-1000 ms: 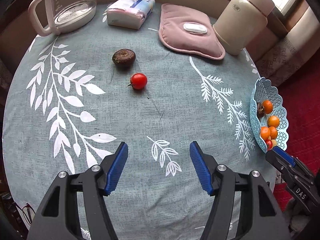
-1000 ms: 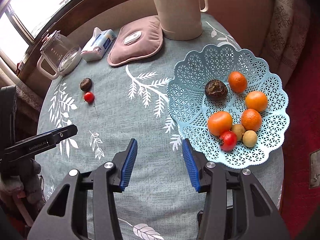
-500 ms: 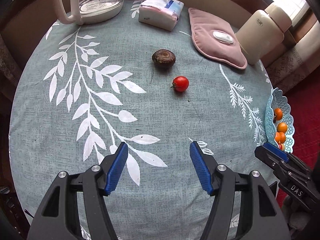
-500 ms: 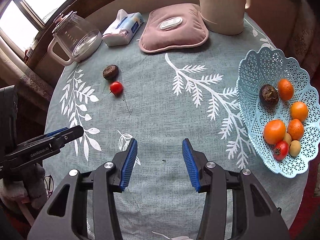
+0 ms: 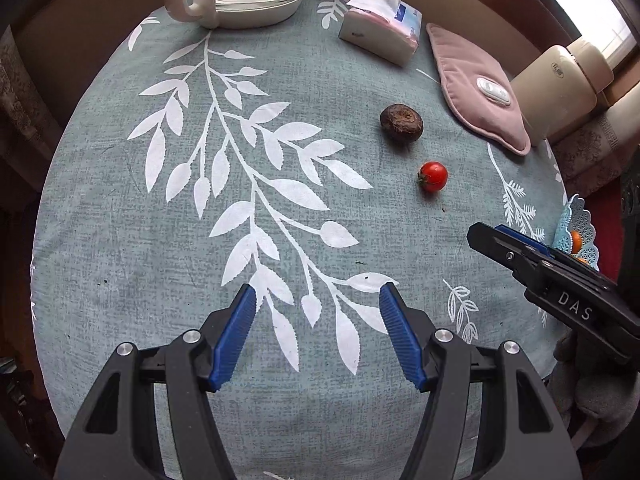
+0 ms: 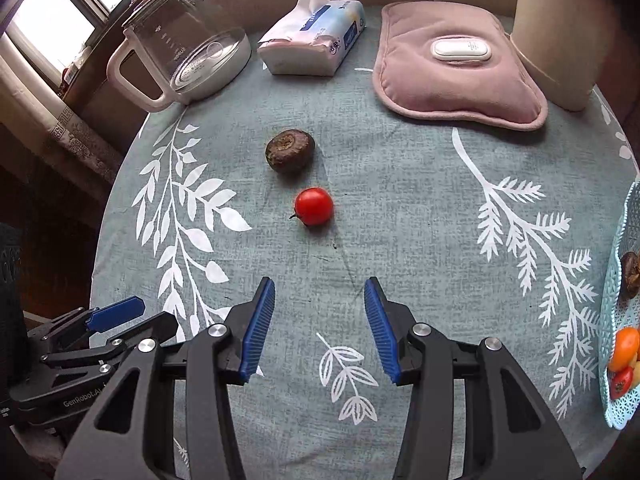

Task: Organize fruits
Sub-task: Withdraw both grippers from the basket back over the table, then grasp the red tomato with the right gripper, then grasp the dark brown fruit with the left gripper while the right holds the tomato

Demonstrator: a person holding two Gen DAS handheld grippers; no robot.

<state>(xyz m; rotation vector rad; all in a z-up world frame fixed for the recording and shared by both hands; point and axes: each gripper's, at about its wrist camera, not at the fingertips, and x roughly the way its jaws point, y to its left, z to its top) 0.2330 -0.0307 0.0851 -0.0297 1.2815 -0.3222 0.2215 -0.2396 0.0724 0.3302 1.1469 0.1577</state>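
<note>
A small red tomato (image 6: 314, 205) and a dark brown wrinkled fruit (image 6: 289, 149) lie side by side on the grey leaf-print tablecloth (image 6: 400, 216). My right gripper (image 6: 319, 292) hovers open just short of the tomato, nothing between its blue pads. From the left wrist view the tomato (image 5: 433, 176) and brown fruit (image 5: 401, 123) lie up and to the right of my left gripper (image 5: 318, 296), which is open and empty. The right gripper's fingers (image 5: 516, 250) enter that view at the right edge. A light-blue lattice basket (image 6: 614, 320) holding orange and red fruits sits at the far right.
Along the table's far side stand a glass kettle (image 6: 184, 52), a tissue pack (image 6: 316, 36), a pink padded warmer (image 6: 456, 68) and a cream jug (image 6: 560, 32). The left gripper's fingers (image 6: 116, 316) show at the lower left of the right wrist view. The table edge curves close on the left.
Both grippers have slid left across the table, away from the basket. The tomato and brown fruit now sit nearer the right gripper; the basket has slipped to the right edge. Jaw widths are unchanged.
</note>
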